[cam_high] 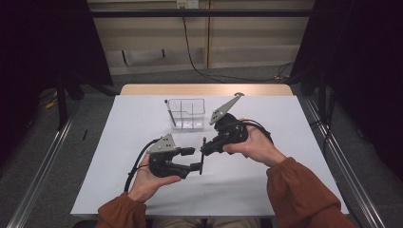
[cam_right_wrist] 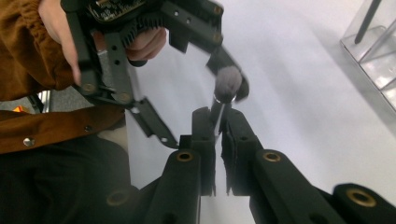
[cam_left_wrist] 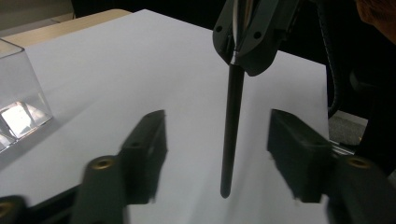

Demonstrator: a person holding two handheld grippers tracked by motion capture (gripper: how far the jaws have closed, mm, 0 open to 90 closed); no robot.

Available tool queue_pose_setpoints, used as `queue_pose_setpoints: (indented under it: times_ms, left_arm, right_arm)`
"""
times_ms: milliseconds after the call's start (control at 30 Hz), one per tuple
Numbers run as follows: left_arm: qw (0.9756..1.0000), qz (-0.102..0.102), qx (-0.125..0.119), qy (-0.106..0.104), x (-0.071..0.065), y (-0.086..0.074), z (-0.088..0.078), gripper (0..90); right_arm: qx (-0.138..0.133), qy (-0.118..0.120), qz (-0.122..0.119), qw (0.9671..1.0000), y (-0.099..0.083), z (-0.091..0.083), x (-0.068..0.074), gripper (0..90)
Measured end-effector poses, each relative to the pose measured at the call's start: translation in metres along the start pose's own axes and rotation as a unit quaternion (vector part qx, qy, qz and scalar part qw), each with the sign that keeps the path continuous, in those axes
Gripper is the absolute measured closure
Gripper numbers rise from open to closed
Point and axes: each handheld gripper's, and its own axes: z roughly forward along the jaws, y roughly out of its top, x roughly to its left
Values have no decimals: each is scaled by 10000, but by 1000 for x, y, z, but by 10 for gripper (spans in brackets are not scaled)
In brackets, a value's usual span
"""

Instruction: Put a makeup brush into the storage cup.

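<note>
My right gripper is shut on a makeup brush with a dark slim handle and a grey bristle head. Its jaws pinch the brush just below the head, and the handle hangs down toward the white table. My left gripper faces it from the left. Its jaws stand on either side of the handle's lower end with a gap on each side, so the pads do not press on it. A clear compartment box stands behind the grippers with another brush leaning in it.
The white tabletop spreads out around both hands. The clear box shows at the left of the left gripper view. In the right gripper view the box is at the upper right. A wall cable and metal rails lie beyond the table.
</note>
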Motion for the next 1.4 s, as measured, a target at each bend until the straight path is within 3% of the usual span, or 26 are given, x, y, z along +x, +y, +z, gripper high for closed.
queue_pose_setpoints:
  times_ms: [267,433,900,1400]
  left_arm:
    - [9999,58,-1,-88,0,0,5,658]
    - [9999,55,5,-121,1,-1,6,732]
    - [9998,51,17,-214,1,0,7,833]
    - [9997,63,56,-232,1,0,7,841]
  right_arm:
    - [-37,32,-2,10000,1,5,1,840]
    - [-78,46,34,10000,-1,8,0,840]
    - [-93,68,13,9999,-1,12,0,840]
    - [-326,123,79,9994,-9,12,0,816]
